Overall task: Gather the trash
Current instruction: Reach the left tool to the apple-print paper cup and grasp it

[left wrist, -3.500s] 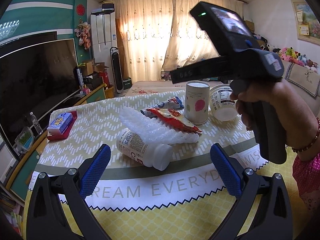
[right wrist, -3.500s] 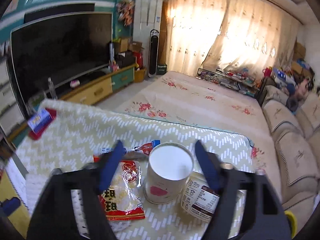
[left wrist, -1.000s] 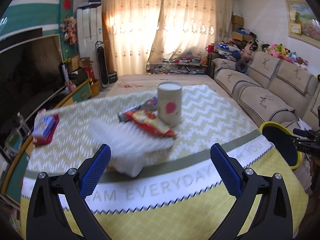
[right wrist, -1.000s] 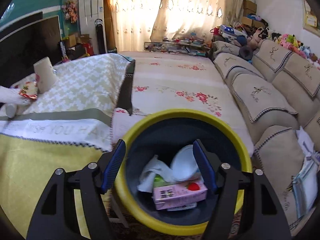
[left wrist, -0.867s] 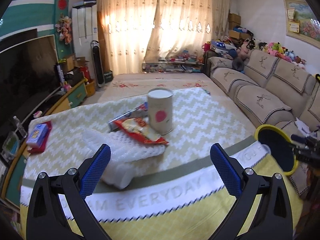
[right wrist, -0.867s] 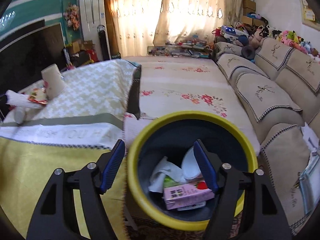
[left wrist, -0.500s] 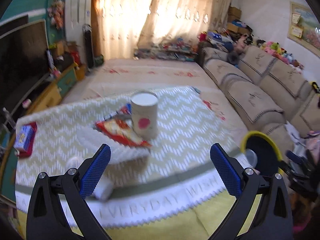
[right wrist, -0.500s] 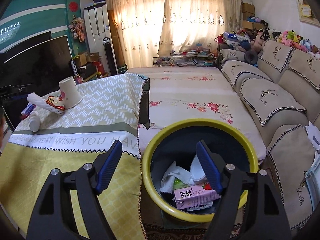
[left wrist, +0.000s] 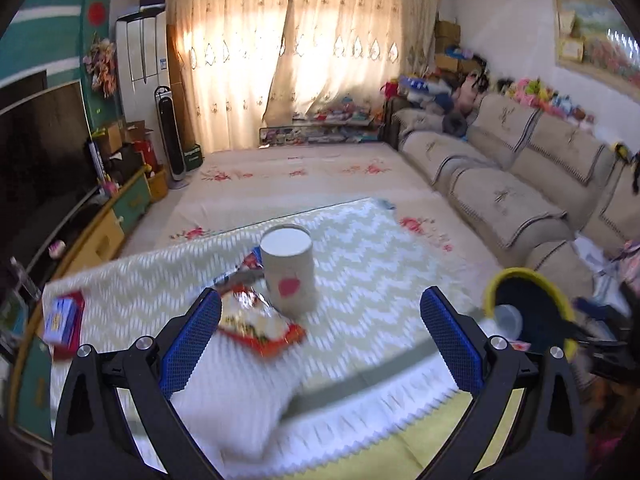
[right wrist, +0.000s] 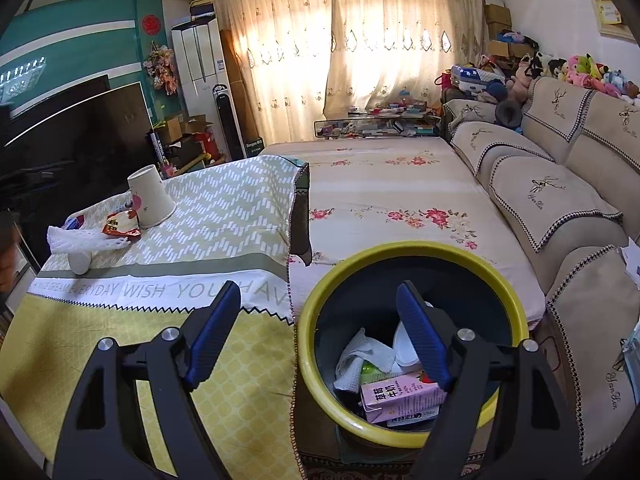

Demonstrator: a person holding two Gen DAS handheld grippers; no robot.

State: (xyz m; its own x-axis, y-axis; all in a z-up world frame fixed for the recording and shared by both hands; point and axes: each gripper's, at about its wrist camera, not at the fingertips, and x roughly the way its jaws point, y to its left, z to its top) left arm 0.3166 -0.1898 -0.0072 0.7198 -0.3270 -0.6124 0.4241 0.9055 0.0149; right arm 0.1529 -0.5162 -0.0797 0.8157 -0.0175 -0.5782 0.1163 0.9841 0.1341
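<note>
Trash bin [right wrist: 404, 436], yellow-rimmed, sits directly below and ahead of the right claw [right wrist: 320, 332]. Its jaws are opening, with nothing between them; one blue pad overlaps the bin's mouth. Inside lie a pink carton [right wrist: 400, 396], white tissue [right wrist: 360, 356] and a white tub [right wrist: 404, 344]. Judged step: a drop-off into the bin is just finishing.

Left claw [left wrist: 320, 344] stands wide open and empty above the bench [left wrist: 360, 280]. Remaining trash lies ahead of it: a paper cup [left wrist: 288, 268] upright between the pads' line of sight, a red snack packet [left wrist: 256, 320] just beside the left pad, and white foam netting [left wrist: 232, 384] below the packet, close under the claw.

Next move, as a judgement: one claw descends onto the cup or packet, closes on it, then carries it to the bin.

Right wrist view alone shows the bin's contents and a white bottle [right wrist: 79, 262] partly under the netting. Left wrist view alone shows a blue and red box [left wrist: 62, 316] far off to the claw's left; it is blurred throughout.
</note>
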